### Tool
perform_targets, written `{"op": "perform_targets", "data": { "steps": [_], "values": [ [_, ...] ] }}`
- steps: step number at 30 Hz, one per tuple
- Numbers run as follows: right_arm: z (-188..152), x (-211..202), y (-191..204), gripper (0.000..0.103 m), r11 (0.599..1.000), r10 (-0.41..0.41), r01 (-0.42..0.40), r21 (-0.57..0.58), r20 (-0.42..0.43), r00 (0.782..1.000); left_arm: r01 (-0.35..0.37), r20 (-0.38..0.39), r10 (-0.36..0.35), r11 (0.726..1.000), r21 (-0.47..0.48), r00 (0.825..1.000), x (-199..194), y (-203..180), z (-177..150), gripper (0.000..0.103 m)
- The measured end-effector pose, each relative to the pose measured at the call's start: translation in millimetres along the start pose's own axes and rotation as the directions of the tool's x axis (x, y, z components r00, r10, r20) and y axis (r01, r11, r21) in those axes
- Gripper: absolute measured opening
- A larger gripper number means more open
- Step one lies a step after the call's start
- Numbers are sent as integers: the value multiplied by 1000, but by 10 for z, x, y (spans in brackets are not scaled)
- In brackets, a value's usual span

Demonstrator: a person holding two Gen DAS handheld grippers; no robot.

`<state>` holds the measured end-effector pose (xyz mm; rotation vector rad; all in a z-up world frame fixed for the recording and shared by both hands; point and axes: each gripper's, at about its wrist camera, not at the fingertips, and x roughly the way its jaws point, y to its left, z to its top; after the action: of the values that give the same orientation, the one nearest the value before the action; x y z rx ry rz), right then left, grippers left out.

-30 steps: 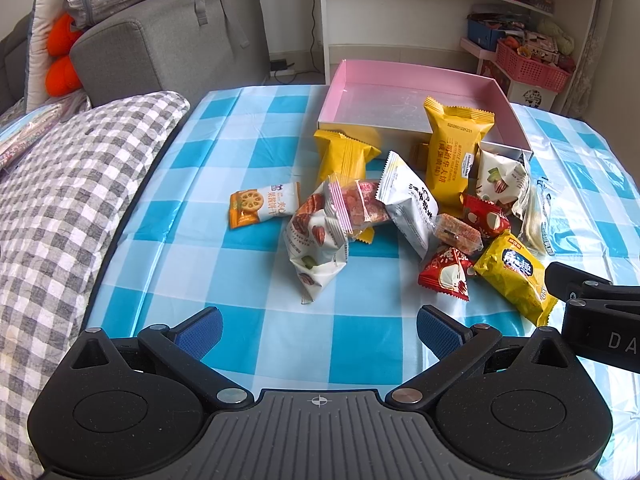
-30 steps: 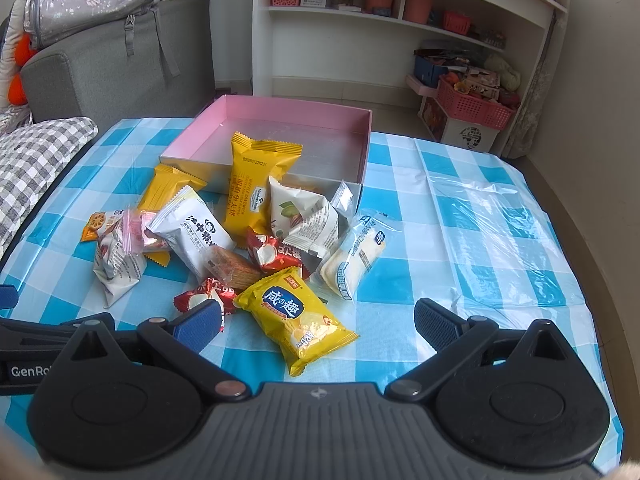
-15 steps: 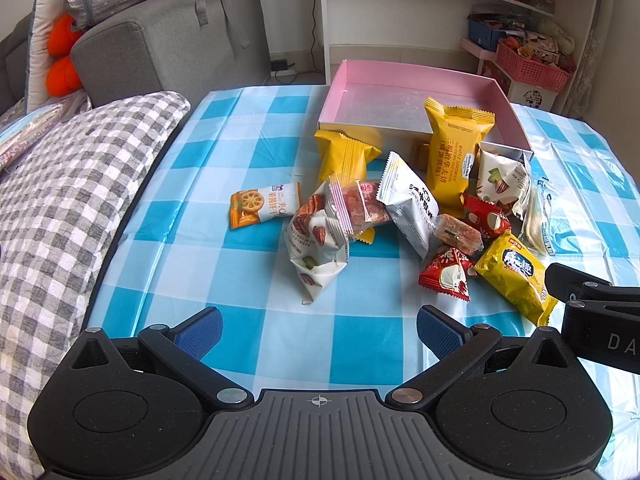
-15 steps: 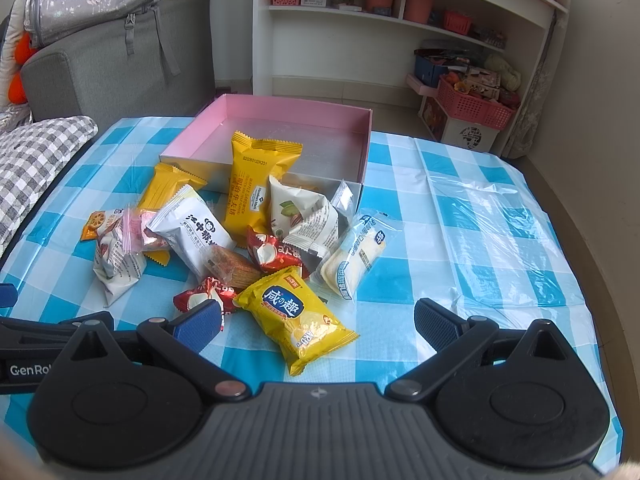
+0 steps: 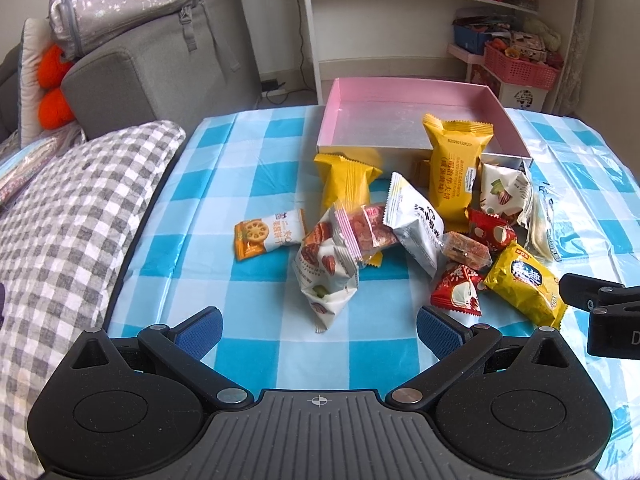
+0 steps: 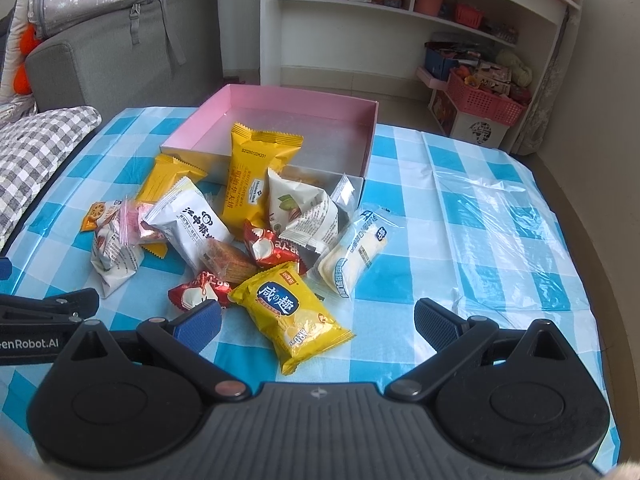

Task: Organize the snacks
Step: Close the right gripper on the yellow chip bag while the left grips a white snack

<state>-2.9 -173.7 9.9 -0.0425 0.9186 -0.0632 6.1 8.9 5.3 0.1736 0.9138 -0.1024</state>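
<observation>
Nothing has moved since before: we hold both left tongs (image 5: 319,326) and right tongs (image 6: 318,322) spread wide, empty, near the snack pile (image 5: 404,232) lying before the pink box (image 5: 408,92) on the tabletop (image 5: 248,160).

A table is covered by a blue-and-white checked cloth (image 5: 256,160). A grey sofa (image 5: 160,64) is set behind it, and a white shelving unit (image 6: 400,20) is placed against the wall. A pink basket (image 6: 484,100) is seen beside it.
</observation>
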Motion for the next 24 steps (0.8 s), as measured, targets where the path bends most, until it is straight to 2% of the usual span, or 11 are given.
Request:
{"op": "perform_targets", "data": {
  "steps": [3, 7, 10, 14, 17, 20, 24],
  "values": [
    [31, 39, -55, 103, 999, 34, -35, -20, -8, 999, 31, 35, -33, 997, 65, 999, 29, 17, 41, 103],
    [87, 115, -136, 103, 997, 77, -77, -28, -6, 997, 90, 31, -95, 987, 130, 995, 136, 62, 140, 103],
    [92, 180, -179, 103, 993, 104, -105, -52, -13, 994, 82, 18, -84, 990, 117, 996, 221, 155, 184, 103],
    [76, 250, -193, 103, 985, 149, -150, -84, -26, 989, 124, -17, -124, 990, 73, 992, 365, 313, 208, 101],
    [55, 336, -188, 103, 978, 195, -198, -72, -42, 980, 177, -13, -177, 982, 68, 984, 444, 362, 192, 97],
    [11, 438, -143, 103, 968, 232, -238, -74, -83, 969, 220, -17, -220, 969, 112, 975, 568, 362, 153, 90],
    [-55, 510, -59, 100, 962, 236, -248, -117, -108, 966, 247, -4, -249, 961, 122, 969, 660, 393, 117, 81]
  ]
}}
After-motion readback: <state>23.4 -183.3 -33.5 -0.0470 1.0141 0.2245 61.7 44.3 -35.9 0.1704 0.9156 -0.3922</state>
